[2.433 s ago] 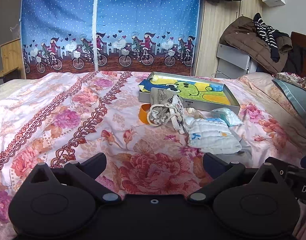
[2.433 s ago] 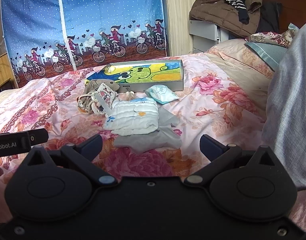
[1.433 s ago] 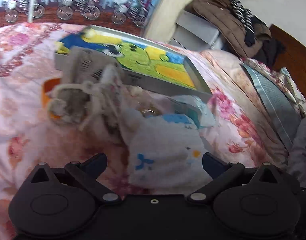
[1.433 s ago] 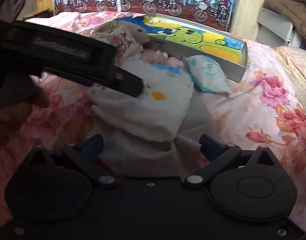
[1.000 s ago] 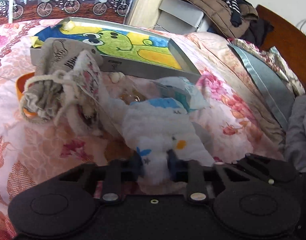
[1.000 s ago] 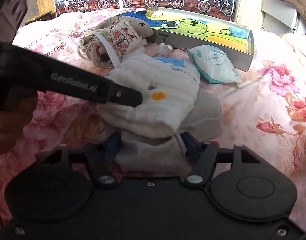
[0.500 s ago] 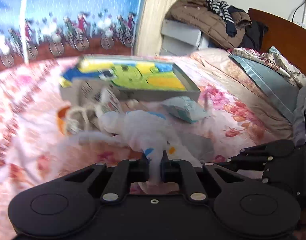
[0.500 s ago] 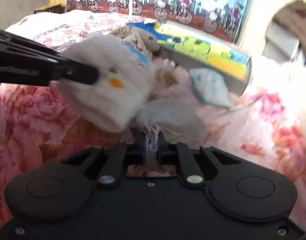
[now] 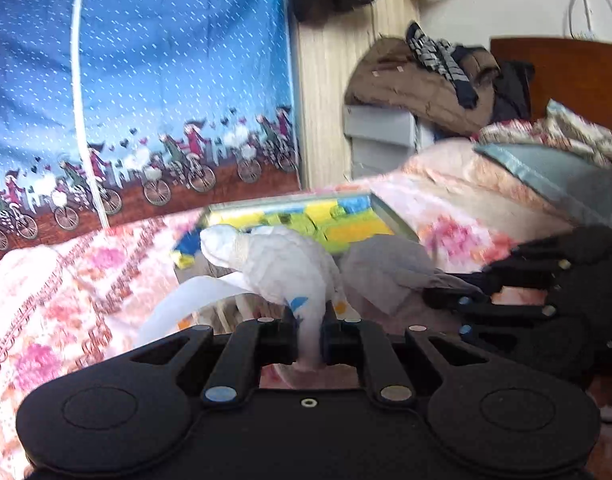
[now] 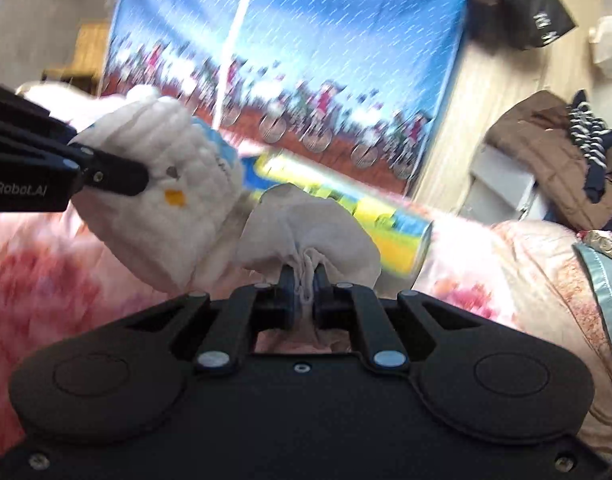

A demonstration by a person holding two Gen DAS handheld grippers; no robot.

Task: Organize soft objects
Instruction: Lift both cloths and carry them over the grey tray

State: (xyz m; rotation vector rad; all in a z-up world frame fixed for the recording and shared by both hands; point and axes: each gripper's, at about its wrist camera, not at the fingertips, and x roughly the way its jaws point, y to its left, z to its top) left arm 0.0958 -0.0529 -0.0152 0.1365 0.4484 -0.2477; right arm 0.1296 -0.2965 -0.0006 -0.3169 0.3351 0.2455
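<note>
My left gripper is shut on a white quilted cloth with blue and orange marks, and holds it lifted off the bed. The cloth also shows in the right wrist view, pinched by the left gripper. My right gripper is shut on a pale grey cloth, also lifted. The grey cloth hangs to the right of the white one in the left wrist view, held by the right gripper.
A flat box with a green and yellow cartoon lid lies on the floral bedspread behind the cloths. A blue bicycle-print curtain stands behind. Jackets are piled on grey boxes at the right, with pillows beside.
Both grippers have closed on their cloths and lifted them off the bed. The views have tilted up and the rest of the pile has dropped out of sight.
</note>
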